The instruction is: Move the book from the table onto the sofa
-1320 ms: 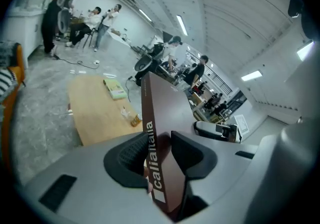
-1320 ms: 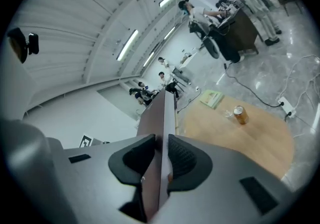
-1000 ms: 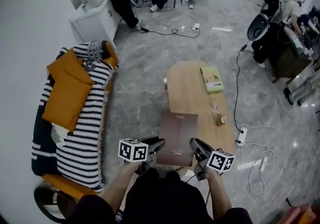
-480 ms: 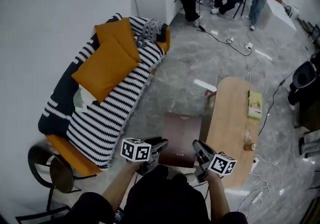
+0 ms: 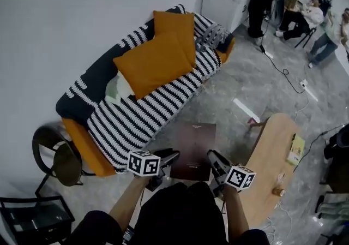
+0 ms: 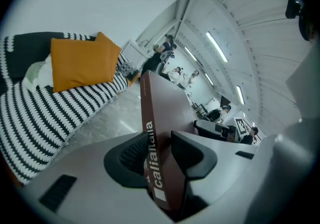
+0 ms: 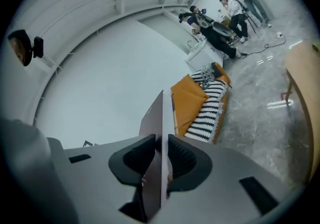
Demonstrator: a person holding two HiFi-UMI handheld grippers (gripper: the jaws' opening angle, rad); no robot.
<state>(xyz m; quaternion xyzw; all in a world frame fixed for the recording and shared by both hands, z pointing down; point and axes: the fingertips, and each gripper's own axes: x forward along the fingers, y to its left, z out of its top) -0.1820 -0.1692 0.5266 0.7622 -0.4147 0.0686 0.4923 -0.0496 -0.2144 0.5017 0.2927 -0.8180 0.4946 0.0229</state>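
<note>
Looking down from the head, a round dark chair [image 5: 54,156] stands at the far left, just beside the near end of the sofa [image 5: 87,151]. The sofa has an orange base. A black and white striped cover [image 5: 142,113] lies over its seat and back. Two orange cushions [image 5: 155,61] rest on the cover, and one lies partly over the other. A plain white wall [image 5: 71,15] runs behind the sofa.

Right of the sofa, the book [image 5: 192,150] is up in the air over the grey floor [image 5: 229,102]. It is dark brown and lies about flat. It hangs between the sofa and the table [image 5: 270,156] and touches neither one.

The left gripper [image 5: 170,157] holds the near left side of the book. Its two black jaws squeeze the spine edge, one on each face. The right gripper [image 5: 211,157] holds the near right side. Its jaws pinch the thin edge of the book between them.

Further right stands the long wooden table. A flat green box [image 5: 296,149] lies near its right edge. A small jar [image 5: 280,190] stands nearer on the same table.

Far away at the top right is a white cabinet [image 5: 223,1]. People stand and sit beyond it. A black cable [image 5: 283,72] runs across the floor there.
</note>
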